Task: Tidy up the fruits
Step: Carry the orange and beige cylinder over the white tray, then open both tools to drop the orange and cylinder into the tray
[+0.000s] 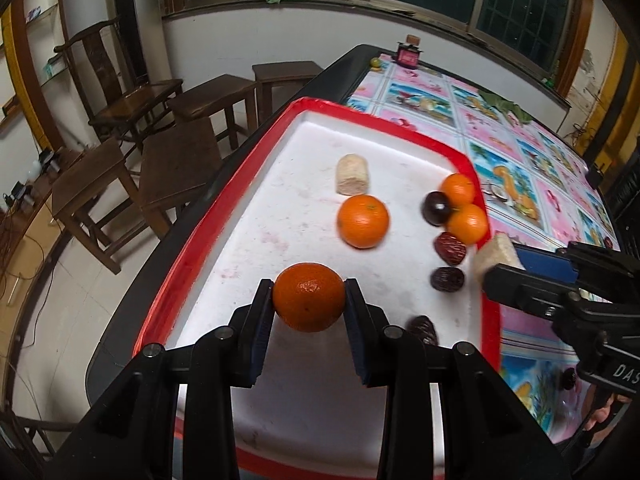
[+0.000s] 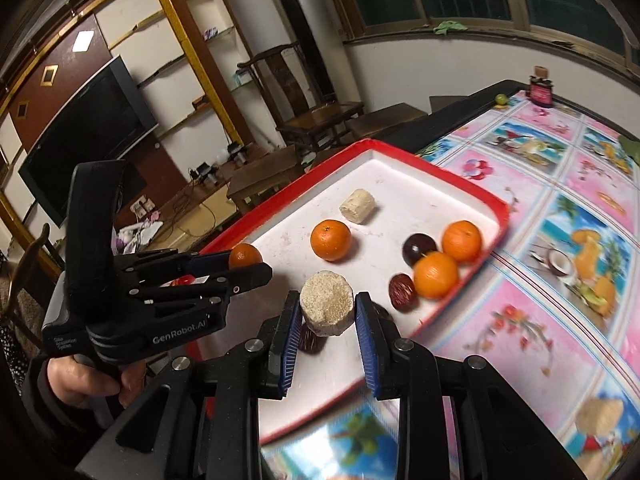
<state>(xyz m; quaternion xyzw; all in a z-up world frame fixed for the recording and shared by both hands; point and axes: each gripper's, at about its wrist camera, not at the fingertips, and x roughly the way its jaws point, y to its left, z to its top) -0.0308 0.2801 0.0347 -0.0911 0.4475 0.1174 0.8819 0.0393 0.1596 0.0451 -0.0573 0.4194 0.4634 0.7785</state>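
Left claw (image 1: 309, 298): your pads pinch an orange (image 1: 309, 297) over the red-rimmed tray (image 1: 490, 320).
Right claw (image 2: 327, 308): clamps a beige cylinder chunk (image 2: 326, 307), flat end toward you.
Writing: "GenRobot.AI" on your left claw's body.

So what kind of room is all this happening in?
Most likely a home living or dining room: a flat television on the wall, wooden stools beside a table with a flowery cloth.

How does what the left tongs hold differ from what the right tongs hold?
The left tongs grip a round, bright orange mandarin; the right tongs grip a pale beige, rough-cut cylinder chunk. The mandarin's skin is glossy, the chunk's matte and fibrous. Both are pinched between the blue pads above the red-rimmed tray.
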